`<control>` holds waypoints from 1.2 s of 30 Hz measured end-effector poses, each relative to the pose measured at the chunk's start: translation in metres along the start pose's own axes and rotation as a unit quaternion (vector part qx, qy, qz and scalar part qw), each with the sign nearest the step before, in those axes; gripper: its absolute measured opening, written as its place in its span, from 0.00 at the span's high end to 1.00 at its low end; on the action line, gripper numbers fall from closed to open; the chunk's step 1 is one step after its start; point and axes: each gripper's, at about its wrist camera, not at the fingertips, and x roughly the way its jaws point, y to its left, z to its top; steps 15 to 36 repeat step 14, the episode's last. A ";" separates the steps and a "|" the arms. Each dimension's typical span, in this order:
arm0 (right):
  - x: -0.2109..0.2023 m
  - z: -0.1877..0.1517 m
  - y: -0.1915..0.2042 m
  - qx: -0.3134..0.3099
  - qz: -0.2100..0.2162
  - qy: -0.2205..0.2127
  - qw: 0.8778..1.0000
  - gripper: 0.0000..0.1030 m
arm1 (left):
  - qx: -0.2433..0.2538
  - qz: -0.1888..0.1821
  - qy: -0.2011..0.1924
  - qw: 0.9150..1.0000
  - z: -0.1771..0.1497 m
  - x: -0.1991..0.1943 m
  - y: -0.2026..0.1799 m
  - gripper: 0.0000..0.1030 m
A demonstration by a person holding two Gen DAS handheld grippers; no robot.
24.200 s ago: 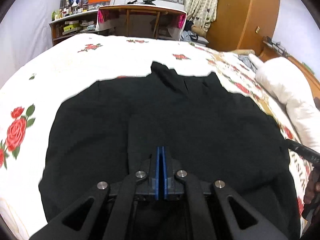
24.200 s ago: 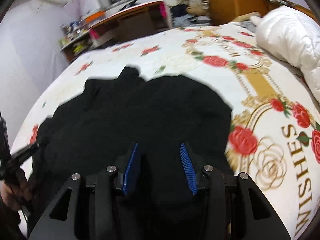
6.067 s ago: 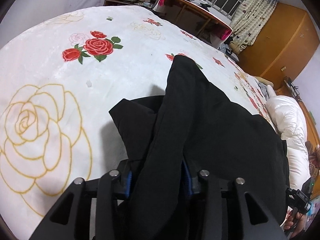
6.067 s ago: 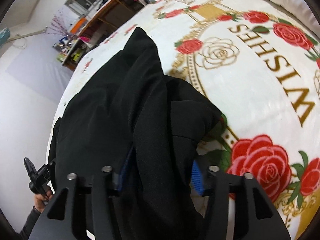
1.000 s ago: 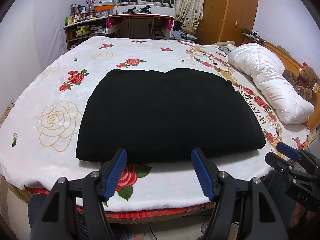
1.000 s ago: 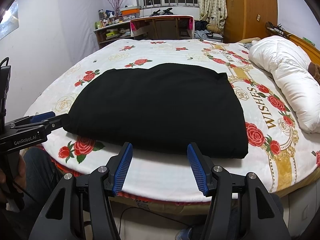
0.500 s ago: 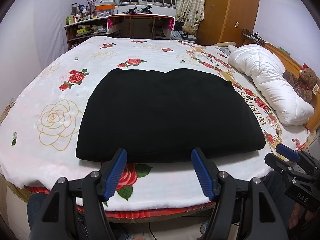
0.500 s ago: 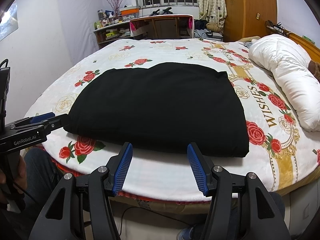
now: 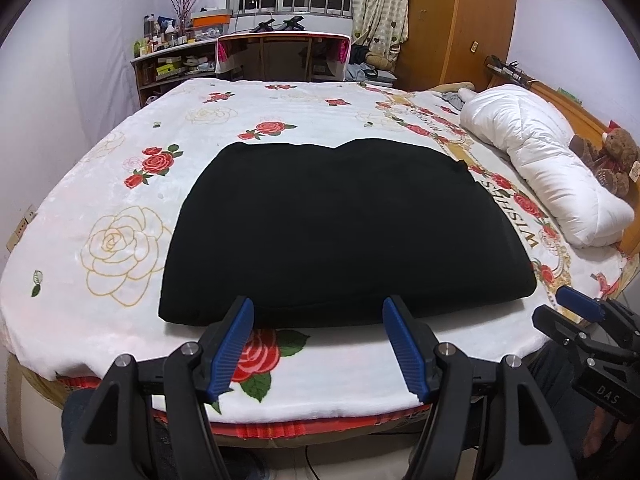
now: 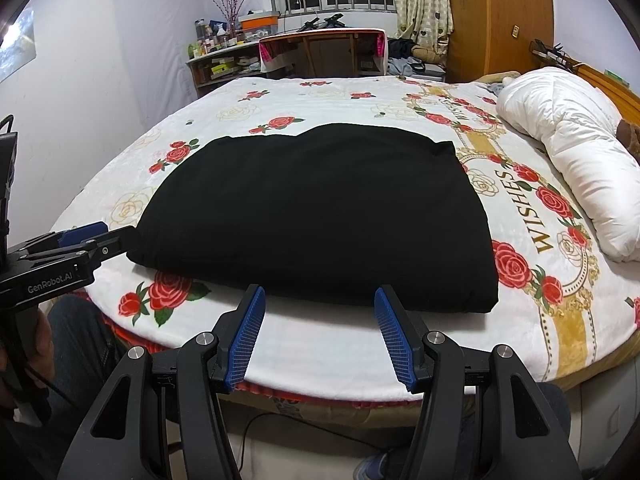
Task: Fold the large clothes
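A large black garment [image 9: 340, 224] [image 10: 320, 212] lies folded into a thick rectangle on the rose-printed bedspread [image 9: 120, 248] [image 10: 532, 216]. My left gripper [image 9: 318, 308] hovers open over the near edge of the bed, just short of the garment's front edge, with nothing between its blue pads. My right gripper [image 10: 318, 294] is open too, held back from the same front edge and empty. Each gripper also shows at the side of the other's view: the right gripper [image 9: 592, 320] and the left gripper [image 10: 80, 240].
A rolled white duvet [image 9: 548, 172] [image 10: 580, 140] lies along the right side with a teddy bear [image 9: 612, 152] by the wooden headboard. Beyond the bed stand a desk [image 9: 280, 56], a cluttered shelf [image 9: 168, 60] and a wooden wardrobe [image 9: 452, 20]. A person's legs show below the bed edge.
Since about six seconds ago both grippers have let go of the garment and drawn back from the bed; it now lies folded. Over the last second nothing has moved.
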 end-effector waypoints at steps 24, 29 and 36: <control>-0.001 0.000 -0.002 0.000 0.000 0.001 1.000 0.44 | -0.003 0.007 0.004 1.000 -0.001 0.002 0.002 0.32; -0.001 0.000 -0.002 0.000 0.000 0.001 1.000 0.44 | -0.003 0.007 0.004 1.000 -0.001 0.002 0.002 0.32; -0.001 0.000 -0.002 0.000 0.000 0.001 1.000 0.44 | -0.003 0.007 0.004 1.000 -0.001 0.002 0.002 0.32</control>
